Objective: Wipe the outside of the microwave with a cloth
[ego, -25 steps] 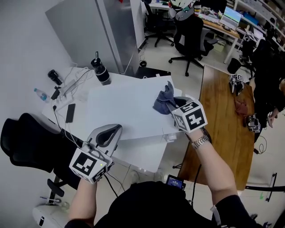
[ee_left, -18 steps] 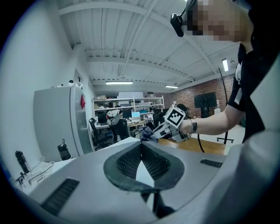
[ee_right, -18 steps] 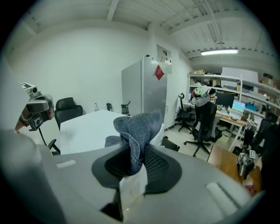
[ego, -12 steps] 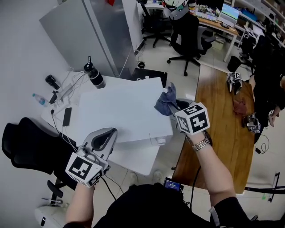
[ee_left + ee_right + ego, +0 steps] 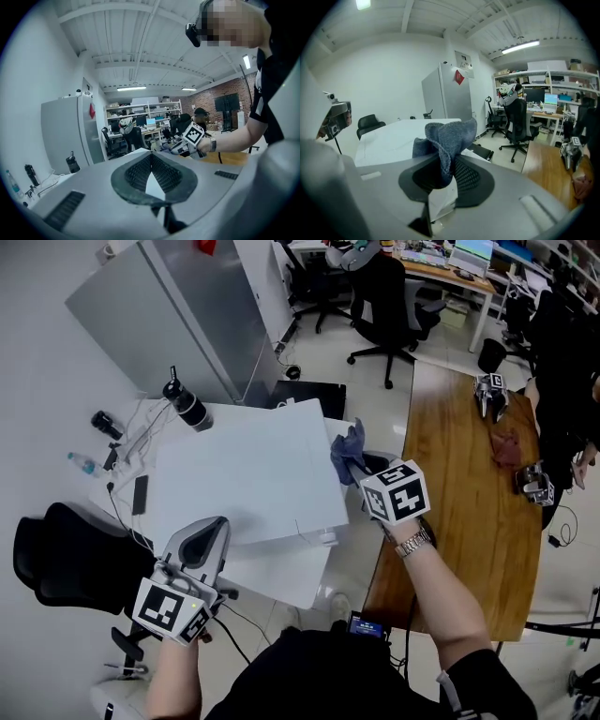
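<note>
The white microwave stands on a white table, its flat top facing up. My right gripper is shut on a bunched blue-grey cloth and holds it at the microwave's right edge, near the far corner. In the right gripper view the cloth sticks up from between the jaws, with the microwave beyond it. My left gripper hovers at the microwave's near left corner, shut and empty; its pads meet with nothing between them.
A grey fridge stands behind the table. A black bottle, cables, a phone and a small water bottle lie left of the microwave. A black chair is at left, a wooden table at right.
My right gripper has carried the cloth off the microwave's top toward its right side and lower. The left gripper has drifted a little toward the near left.
</note>
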`<state>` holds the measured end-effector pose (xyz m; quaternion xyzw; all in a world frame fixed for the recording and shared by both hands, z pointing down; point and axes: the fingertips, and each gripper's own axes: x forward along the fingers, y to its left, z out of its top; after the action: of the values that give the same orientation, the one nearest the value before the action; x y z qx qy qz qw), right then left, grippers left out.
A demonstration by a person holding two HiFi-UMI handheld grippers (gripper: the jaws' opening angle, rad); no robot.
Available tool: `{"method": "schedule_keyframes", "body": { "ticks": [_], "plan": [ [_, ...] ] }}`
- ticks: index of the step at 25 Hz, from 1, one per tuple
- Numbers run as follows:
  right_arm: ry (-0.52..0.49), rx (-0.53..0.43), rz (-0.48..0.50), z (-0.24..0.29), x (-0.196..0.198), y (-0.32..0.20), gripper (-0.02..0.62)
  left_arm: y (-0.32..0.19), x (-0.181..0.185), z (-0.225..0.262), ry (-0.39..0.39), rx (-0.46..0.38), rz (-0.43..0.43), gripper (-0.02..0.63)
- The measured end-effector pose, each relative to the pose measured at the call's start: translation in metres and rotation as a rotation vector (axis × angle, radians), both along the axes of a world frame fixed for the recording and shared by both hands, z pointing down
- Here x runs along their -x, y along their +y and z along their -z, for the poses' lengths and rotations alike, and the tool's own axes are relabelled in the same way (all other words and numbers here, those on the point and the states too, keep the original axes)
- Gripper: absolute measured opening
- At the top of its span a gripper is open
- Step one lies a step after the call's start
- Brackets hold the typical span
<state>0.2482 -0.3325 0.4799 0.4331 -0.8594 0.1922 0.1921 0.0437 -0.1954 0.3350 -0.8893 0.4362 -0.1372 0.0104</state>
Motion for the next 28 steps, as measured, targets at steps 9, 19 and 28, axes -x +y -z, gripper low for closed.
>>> {"method": "schedule_keyframes", "body": {
  "ticks": [9,19,28],
  "plan": [
    [-0.078,0.038,-0.019,-0.073,-0.003,-0.006,0.071,0.000,0.005,-0.011,-0.019,0.028,0.047,0.005],
    [-0.030,0.110,-0.037,-0.132,-0.001,-0.014,0.071,0.001,0.004,-0.009,0.042,0.032,0.041,0.005],
    [0.036,0.193,-0.054,-0.180,-0.001,-0.020,0.071,0.008,0.010,-0.006,0.037,0.018,0.046,0.005]
  ]
}}
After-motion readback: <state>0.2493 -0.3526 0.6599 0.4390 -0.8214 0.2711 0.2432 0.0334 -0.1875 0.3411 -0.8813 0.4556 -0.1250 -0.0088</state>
